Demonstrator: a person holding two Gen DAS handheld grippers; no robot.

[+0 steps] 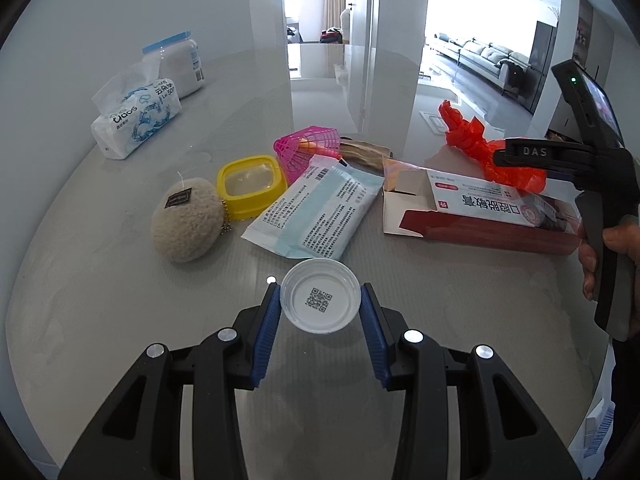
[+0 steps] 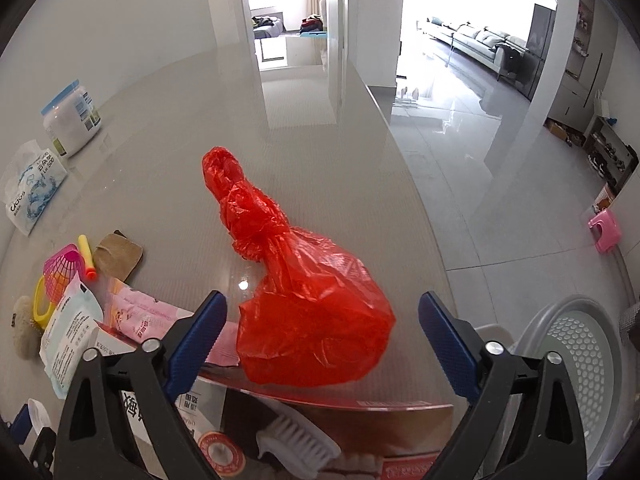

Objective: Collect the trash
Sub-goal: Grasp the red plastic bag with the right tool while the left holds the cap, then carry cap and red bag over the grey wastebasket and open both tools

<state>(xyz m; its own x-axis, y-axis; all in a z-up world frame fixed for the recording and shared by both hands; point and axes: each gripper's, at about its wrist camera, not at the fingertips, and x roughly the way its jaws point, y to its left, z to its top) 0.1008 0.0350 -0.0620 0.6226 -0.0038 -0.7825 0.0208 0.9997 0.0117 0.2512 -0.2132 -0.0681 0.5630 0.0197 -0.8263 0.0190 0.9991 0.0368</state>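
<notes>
My left gripper (image 1: 320, 300) is shut on a white plastic lid (image 1: 320, 296) with a QR code, just above the grey table (image 1: 120, 300). My right gripper (image 2: 322, 320) is open, its blue pads either side of a knotted red plastic bag (image 2: 308, 320) lying on the table; the bag also shows in the left wrist view (image 1: 492, 152). Under and beside the bag lies an opened toothpaste box (image 1: 480, 212), which also shows in the right wrist view (image 2: 320, 440). A pale blue wrapper (image 1: 316, 212) lies just beyond the lid.
A beige plush pouch (image 1: 188, 224), yellow container (image 1: 250, 184), pink mesh basket (image 1: 308, 152), tissue pack (image 1: 136, 120) and white jar (image 1: 180, 64) sit on the left. A grey perforated bin (image 2: 576, 352) stands below the table's right edge. A pink stool (image 2: 606, 230) is on the floor.
</notes>
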